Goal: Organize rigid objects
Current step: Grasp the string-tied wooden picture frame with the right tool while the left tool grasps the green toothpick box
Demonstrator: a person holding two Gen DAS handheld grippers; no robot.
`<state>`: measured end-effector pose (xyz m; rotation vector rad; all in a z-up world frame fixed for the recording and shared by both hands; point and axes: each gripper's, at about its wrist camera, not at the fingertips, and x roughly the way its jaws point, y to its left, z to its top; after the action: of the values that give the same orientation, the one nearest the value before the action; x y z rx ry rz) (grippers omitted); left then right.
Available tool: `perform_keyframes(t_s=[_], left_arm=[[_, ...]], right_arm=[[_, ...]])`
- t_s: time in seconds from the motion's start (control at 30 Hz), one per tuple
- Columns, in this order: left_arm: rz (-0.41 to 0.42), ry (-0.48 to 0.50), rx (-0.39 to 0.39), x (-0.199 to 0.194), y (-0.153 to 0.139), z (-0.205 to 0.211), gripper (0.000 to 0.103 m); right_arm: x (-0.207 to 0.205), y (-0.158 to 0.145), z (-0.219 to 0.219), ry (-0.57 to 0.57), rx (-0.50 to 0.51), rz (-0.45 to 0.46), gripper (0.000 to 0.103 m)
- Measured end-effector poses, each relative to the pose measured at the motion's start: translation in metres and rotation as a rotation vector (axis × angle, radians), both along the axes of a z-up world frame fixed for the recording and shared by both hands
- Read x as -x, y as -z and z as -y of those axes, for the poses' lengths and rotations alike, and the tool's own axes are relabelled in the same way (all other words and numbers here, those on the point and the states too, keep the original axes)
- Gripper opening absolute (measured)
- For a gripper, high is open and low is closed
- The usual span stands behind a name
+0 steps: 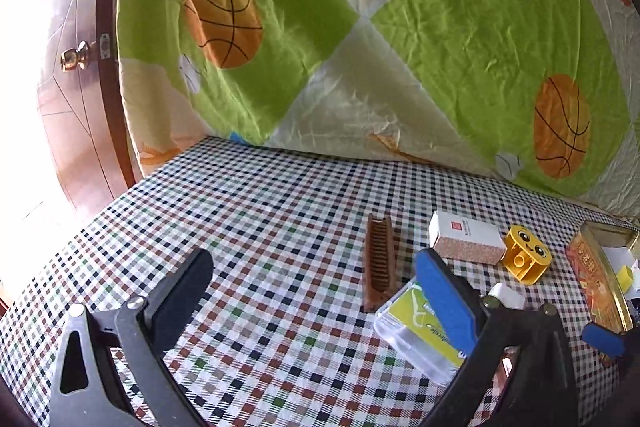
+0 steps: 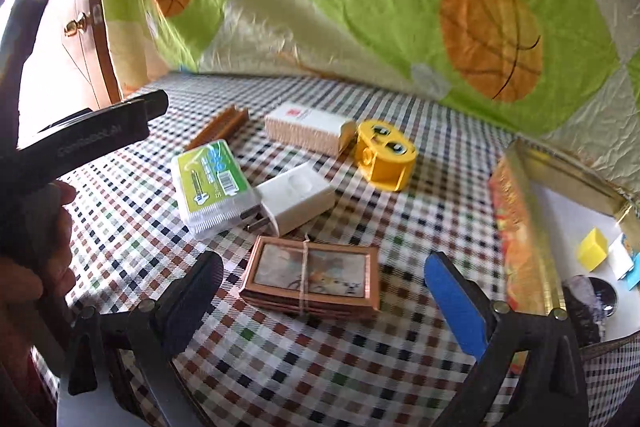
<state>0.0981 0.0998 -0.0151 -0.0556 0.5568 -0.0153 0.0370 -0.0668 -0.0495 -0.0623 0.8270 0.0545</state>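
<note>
On the checked tablecloth lie a brown comb [image 1: 380,263] [image 2: 218,133], a white box with a cork-like side [image 1: 466,239] [image 2: 308,127], a yellow smiley block [image 1: 526,253] [image 2: 384,155], a clear case with a green label [image 1: 420,331] [image 2: 212,183], a white plug adapter [image 2: 294,197] and a bundle of copper-framed cards [image 2: 312,277]. My left gripper [image 1: 316,291] is open and empty, left of the case. My right gripper [image 2: 324,291] is open, its fingers on either side of the card bundle, above it.
A gold tin box [image 2: 532,227] [image 1: 600,275] at the right holds a yellow cube [image 2: 594,249] and other small items. A basketball-print quilt [image 1: 360,47] rises behind the table. A wooden door with a brass knob [image 1: 74,59] stands at the left.
</note>
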Motion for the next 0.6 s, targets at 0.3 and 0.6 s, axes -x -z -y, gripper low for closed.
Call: perform_keyframes(t_s=[0.3,0.6], left_arm=[[-0.033,0.138,-0.039,0.001,0.001,0.01,0.102],[-0.133,0.389,-0.023,-0.003,0.011,0.023,0.102]], right_arm=[[-0.014,0.013,0.006,-0.048,-0.037,-0.094,0.079],[0.014,-0.006,0.035,-0.046,-0.18,0.022,0.079]])
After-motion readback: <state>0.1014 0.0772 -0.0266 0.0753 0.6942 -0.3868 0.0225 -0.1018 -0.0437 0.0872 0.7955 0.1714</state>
